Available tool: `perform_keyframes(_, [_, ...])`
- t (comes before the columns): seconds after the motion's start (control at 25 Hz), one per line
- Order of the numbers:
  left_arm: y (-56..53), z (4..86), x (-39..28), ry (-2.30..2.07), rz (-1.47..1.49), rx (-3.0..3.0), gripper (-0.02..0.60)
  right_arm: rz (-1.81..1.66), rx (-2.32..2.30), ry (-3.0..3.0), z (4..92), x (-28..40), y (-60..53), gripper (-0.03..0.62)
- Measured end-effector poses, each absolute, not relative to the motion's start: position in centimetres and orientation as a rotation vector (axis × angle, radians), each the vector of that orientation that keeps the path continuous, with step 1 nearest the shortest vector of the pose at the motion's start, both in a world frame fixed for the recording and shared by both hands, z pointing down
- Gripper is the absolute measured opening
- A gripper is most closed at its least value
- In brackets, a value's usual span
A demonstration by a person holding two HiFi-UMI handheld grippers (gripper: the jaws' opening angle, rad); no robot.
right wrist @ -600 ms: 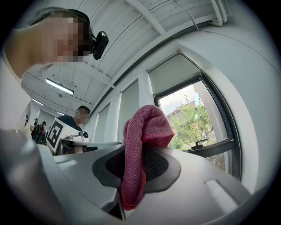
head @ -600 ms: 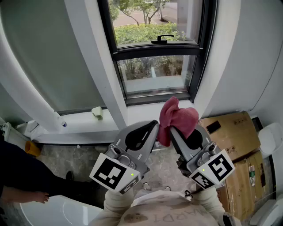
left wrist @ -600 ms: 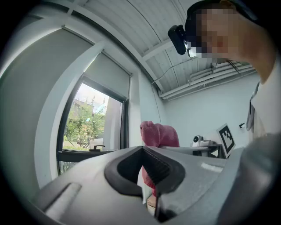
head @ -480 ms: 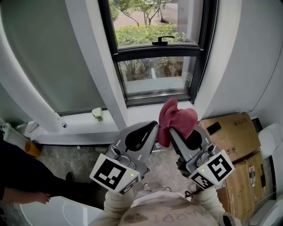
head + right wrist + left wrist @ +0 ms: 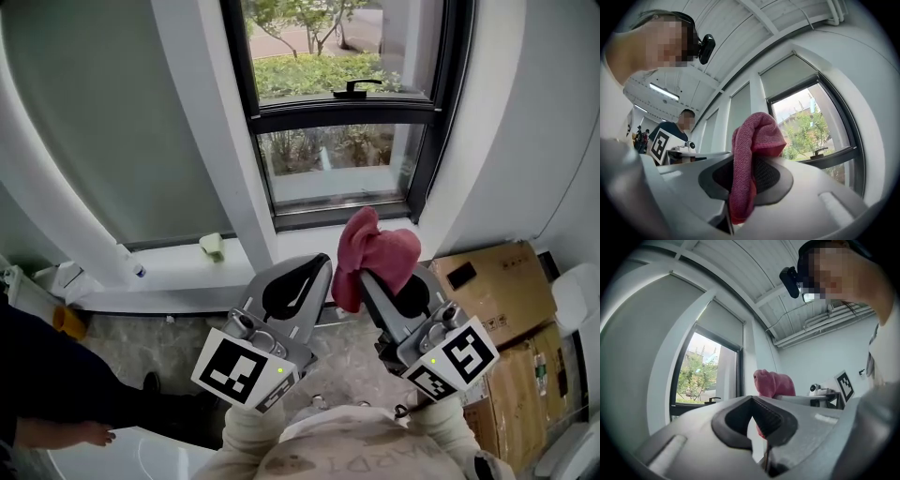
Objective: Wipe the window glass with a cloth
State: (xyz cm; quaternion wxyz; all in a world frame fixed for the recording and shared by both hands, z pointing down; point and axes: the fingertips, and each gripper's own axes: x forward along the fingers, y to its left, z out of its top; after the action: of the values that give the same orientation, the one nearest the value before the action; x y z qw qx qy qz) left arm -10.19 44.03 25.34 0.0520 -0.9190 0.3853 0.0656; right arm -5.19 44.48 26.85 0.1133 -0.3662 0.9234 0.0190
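Note:
A red cloth bunches up from my right gripper, which is shut on it; in the right gripper view the red cloth hangs folded between the jaws. My left gripper is held beside it, shut and empty, and its view shows the cloth to its right. The window glass lies straight ahead beyond both grippers, in a dark frame with a black handle. Neither gripper touches the glass.
A white pillar stands left of the window, with a white sill carrying a small pale object. Cardboard boxes sit at the right. A second person stands behind; a hand shows at lower left.
The head view has shifted slightly, so the window sits a little further right and lower. Both grippers keep their pose and the cloth stays held.

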Motion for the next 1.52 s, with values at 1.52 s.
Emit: perform_keyframes(1.52, [15.2, 22.4, -0.5, 1.292, 0.226, -2.638, 0.0, 0.105, -0.949, 2.717, 24.9, 5.3, 15.7, 0.091])
